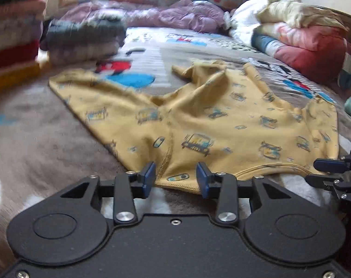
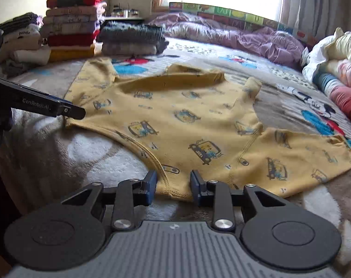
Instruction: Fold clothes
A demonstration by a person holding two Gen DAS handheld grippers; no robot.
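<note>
I saw open blanket point(image 2: 48, 153) left of the shirt point(image 2: 187, 120). Folded stacks point(image 2: 71, 27) blocked the far left, a quilt point(image 2: 233, 34) the far edge, heaped bedding point(image 1: 302, 37) the right.

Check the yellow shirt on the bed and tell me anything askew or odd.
The yellow shirt is not laid flat: its top edge near the collar is bunched and folded over, and one sleeve is crumpled inward. No damage shows.
</note>
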